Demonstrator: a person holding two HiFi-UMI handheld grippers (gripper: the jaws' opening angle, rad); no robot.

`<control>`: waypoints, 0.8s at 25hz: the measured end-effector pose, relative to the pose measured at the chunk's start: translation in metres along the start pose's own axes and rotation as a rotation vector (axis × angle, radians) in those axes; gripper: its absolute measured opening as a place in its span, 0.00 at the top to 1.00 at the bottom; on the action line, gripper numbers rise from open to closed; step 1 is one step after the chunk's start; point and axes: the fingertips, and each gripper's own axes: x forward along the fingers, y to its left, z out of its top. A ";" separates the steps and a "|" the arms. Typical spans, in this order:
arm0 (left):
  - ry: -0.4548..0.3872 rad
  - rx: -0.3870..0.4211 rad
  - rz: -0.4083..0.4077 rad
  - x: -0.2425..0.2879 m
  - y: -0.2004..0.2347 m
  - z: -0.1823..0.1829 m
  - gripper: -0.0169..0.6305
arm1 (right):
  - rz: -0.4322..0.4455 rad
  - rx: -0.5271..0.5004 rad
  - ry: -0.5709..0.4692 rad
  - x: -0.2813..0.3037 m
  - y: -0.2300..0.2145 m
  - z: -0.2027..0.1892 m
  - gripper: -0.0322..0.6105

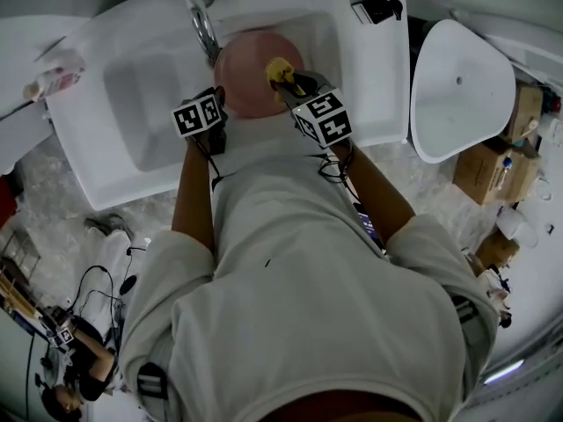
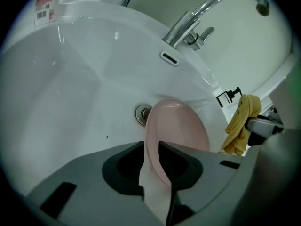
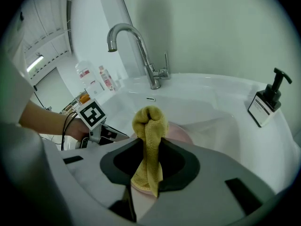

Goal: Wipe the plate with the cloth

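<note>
Two clamps are holding: left gripper [image 2: 151, 166] is pinching the plate [image 2: 181, 126] by its near rim over the sink [image 2: 70, 88], and right gripper [image 3: 149, 168] is gripping the cloth [image 3: 149, 126] just right of it. Judgement: pressing the cloth flat while the left is bracing seems best.

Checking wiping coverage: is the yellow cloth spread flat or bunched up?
Bunched: the cloth stands as a folded wad, pinched by the right gripper.

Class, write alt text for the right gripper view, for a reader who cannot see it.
The right gripper holds a yellow cloth over a pink plate in a sink. A tap and a soap bottle stand behind.
</note>
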 end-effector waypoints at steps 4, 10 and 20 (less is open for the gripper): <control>0.026 -0.012 0.012 0.015 0.009 -0.003 0.83 | -0.024 0.030 0.013 0.001 -0.004 -0.006 0.81; 0.025 -0.064 0.005 0.028 0.013 -0.004 0.86 | -0.041 0.051 0.021 0.000 -0.014 -0.010 0.81; -0.026 0.002 0.011 0.002 -0.003 0.008 0.91 | -0.031 0.040 0.010 0.000 -0.028 -0.010 0.81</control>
